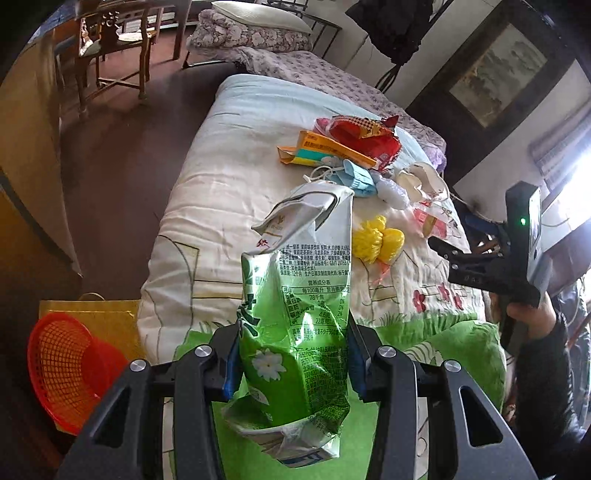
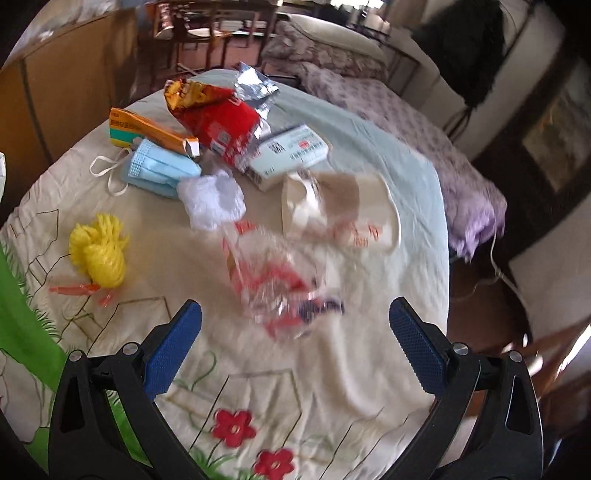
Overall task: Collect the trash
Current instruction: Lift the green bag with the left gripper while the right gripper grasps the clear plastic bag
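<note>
Left gripper (image 1: pixel 293 354) raised, clamping green carton (image 1: pixel 291 332).

Quilt (image 1: pixel 221 192), cream with embroidered red flowers (image 2: pixel 234 428) and a green border, covers the near bed. Second bed (image 1: pixel 314 70) behind, floral purple bedding, pillow (image 1: pixel 258 14) at its head. Wooden chair (image 1: pixel 110 44) on the dark floor (far left). Framed picture (image 1: pixel 495 74) on the right wall.

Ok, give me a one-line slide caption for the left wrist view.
Left tongs clamp a crumpled green drink carton above the quilted bed, red basket waiting beside it.
</note>
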Tool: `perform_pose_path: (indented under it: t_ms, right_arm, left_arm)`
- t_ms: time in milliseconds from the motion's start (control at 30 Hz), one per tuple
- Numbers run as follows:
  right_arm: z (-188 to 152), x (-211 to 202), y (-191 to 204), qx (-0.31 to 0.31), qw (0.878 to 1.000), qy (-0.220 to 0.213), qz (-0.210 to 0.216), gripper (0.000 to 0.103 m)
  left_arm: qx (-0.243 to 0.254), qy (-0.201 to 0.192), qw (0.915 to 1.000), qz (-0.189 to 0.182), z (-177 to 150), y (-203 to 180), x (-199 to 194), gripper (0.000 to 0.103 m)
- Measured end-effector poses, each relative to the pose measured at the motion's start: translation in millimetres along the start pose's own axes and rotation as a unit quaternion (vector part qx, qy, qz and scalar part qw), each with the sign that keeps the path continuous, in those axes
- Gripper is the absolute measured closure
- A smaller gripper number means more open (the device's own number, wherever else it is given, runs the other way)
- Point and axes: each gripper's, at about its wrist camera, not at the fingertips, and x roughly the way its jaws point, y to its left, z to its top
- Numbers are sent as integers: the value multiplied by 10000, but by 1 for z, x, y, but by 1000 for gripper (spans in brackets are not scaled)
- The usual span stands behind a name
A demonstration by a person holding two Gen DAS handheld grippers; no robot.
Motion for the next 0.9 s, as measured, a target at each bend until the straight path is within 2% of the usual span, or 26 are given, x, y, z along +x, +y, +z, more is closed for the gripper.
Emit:
perform_pose_path:
  t_ms: [33,100,133,200,300,400,533,733,833,867,900]
  right_arm:
    - [2,3,1,-10,10000,50,-9,12]
    - [6,9,-4,70,9998,172,77,34]
    - [7,12,-5,109,9996,211,152,40]
    - [5,17,-6,148,9987,345,335,79]
    - [0,6,-5,220,9981,216,527,89]
    - [-10,-14,-7,444,9955,-27,831,89]
    - [-24,-35,-2,617,9916,-137,1128,89]
    - [-24,-50,13,508,9916,-260,1162,90]
    - [-21,-45,12,552,9943,-92,909,85]
    - [-21,-47,11,640,9943,-137,846,76]
    - [-21,-50,7,729,9936,-258,826,46]
  left_arm:
    - [-19,-19,10000,4,0,1,-2,58]
    - [-56,-36,10000,-32,0,3,-5,58]
    - [-58,-57,10000,-20,-1,4,-8,58]
    - [-37,-89,9999,31,-2,5,-11,58]
    - [-101,-87,9999,43,-4,10,-14,58]
    - [-182,-122,9997,64,-6,15,-18,58]
    - [-240,-164,9996,69,-8,20,-23,58]
    - [-345,-233,9991,71,-11,29,-31,58]
    - [-418,-300,9987,40,-14,35,-39,58]
    - [-422,-326,9986,64,-15,36,-42,58]
    - [-422,-346,9985,77,-15,37,-43,58]
